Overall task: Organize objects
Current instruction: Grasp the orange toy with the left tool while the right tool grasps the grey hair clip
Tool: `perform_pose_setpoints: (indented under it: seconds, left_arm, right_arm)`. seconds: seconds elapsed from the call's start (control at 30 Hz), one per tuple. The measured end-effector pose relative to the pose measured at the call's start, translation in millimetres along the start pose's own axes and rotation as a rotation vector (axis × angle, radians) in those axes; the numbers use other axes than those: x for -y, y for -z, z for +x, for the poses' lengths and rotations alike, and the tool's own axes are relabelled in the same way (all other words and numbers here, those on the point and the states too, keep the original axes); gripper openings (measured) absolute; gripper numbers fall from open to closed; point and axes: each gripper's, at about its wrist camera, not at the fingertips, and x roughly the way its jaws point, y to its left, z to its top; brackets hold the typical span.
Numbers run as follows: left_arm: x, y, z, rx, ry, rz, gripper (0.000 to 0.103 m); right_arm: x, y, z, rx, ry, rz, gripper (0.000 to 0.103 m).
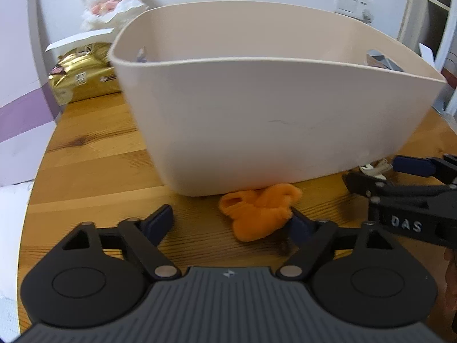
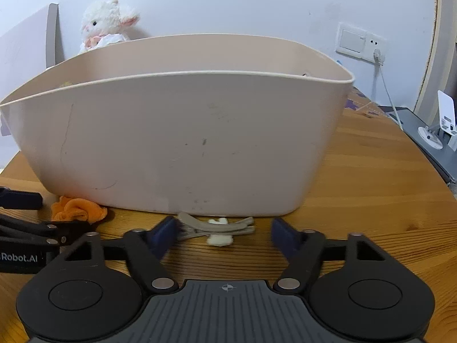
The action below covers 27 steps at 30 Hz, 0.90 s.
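Right tongs (image 2: 222, 233) spread wide, empty, low over the worktop (image 2: 371, 188). Straight ahead, between the tips: beige hair clip (image 2: 217, 227), long axis crosswise, left end touching the left pad. Left tongs (image 1: 231, 223) likewise released, orange cloth (image 1: 258, 211) against the right tip. Just beyond both, beige bin (image 2: 182, 143); behind it, plush lamb (image 2: 105, 24).

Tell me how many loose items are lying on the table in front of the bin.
2. An orange cloth lies at the beige bin's base before the open left tongs; a grey hair clip lies before the open right tongs. The bin may hide others.
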Motion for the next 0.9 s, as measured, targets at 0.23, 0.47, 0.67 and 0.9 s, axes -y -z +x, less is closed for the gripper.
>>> perform_pose_setpoints:
  seconds: [0.23,0.47,0.67,0.9]
  left_arm:
    - [12.6,0.7,-6.3,-0.001,0.030,0.023,0.047]
    - [12.8,1.8,-11.2,-0.015,0.039,-0.001,0.016]
    - [13.7,6.0,-15.4,-0.010,0.032,-0.009,0.012]
    - [14.4,9.9,-39.0,0.029,0.022,-0.007,0.012]
  right_arm:
    - [5.7,3.6,-6.1,0.007,-0.008,0.005,0.054]
    - [7.8,7.4,-12.8,-0.004,-0.029,-0.003,0.054]
    - [8.3,11.6,-26.5,0.007,-0.046,-0.020,0.054]
    - [13.5,6.7,-59.6,0.064,-0.062,-0.037,0.054]
